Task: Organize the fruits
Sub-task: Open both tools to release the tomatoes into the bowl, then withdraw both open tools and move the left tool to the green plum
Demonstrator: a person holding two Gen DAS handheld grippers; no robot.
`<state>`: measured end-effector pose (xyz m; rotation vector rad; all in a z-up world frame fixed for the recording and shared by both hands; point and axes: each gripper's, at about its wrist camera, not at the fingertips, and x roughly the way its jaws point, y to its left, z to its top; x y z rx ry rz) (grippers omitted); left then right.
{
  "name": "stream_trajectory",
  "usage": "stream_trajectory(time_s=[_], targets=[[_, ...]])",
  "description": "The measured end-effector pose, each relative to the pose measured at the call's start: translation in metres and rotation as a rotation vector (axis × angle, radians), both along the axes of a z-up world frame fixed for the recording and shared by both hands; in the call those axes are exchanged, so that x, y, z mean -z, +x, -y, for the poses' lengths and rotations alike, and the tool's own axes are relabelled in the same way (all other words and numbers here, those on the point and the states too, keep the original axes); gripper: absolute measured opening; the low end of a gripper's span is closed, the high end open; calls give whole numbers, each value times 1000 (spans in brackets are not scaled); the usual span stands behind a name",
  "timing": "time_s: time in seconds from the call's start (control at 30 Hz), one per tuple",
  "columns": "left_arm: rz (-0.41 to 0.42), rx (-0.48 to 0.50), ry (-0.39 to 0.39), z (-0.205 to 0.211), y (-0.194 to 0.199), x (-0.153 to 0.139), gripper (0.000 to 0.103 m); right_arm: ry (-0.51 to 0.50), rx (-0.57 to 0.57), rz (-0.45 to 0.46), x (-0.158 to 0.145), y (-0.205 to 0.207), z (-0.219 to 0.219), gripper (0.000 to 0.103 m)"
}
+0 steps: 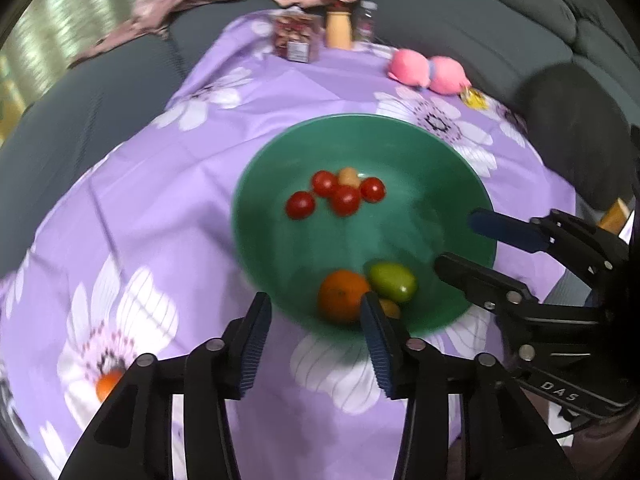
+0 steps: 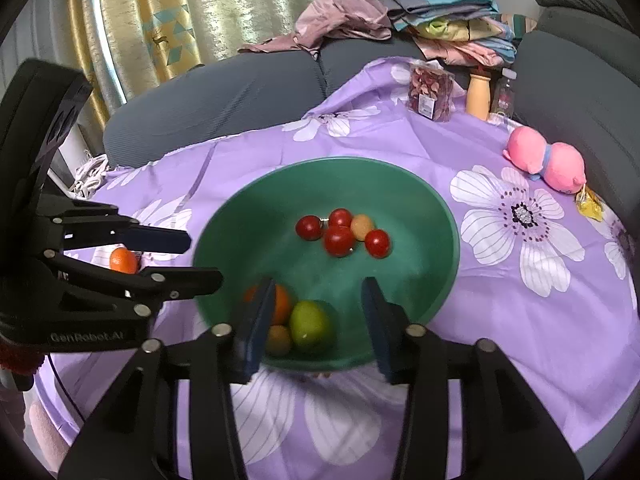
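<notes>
A green bowl (image 1: 400, 144) (image 2: 420, 200) sits on the purple flowered cloth. It holds several red cherry tomatoes (image 1: 344, 199) (image 2: 338, 240), an orange (image 1: 342, 295) (image 2: 281, 303), a green fruit (image 1: 393, 281) (image 2: 311, 326) and small yellowish fruits (image 2: 279, 340). A second orange (image 1: 107, 385) (image 2: 123, 260) lies on the cloth left of the bowl. My left gripper (image 1: 314, 348) (image 2: 200, 258) is open and empty at the bowl's near left rim. My right gripper (image 2: 316, 324) (image 1: 460, 240) is open and empty over the bowl's near edge.
A pink plush toy (image 1: 428, 72) (image 2: 546, 160), a yellow wrapper (image 2: 589, 202), a snack bag (image 2: 430, 92), a tan bottle (image 2: 479, 96) and a clear bottle (image 2: 505, 94) stand at the cloth's far side. A grey sofa (image 2: 224, 96) with piled clothes (image 2: 452, 32) surrounds the table.
</notes>
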<state>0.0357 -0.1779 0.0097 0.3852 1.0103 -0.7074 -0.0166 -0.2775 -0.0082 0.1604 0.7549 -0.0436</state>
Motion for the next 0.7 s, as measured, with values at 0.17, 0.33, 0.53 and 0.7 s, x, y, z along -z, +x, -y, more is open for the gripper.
stream_trajectory(time_s=[0.17, 0.33, 0.53, 0.7], targets=[[-8, -97, -44, -42, -13, -4, 63, -8, -51, 12, -10, -14, -20, 59], [-41, -248, -122, -102, -26, -4, 63, 15, -147, 12, -11, -26, -47, 62], [-60, -462, -164, -189, -49, 9, 63, 25, -262, -28, -4, -28, -82, 62], [-67, -551, -179, -229, -65, 18, 63, 31, -331, -57, 2, -25, -112, 62]])
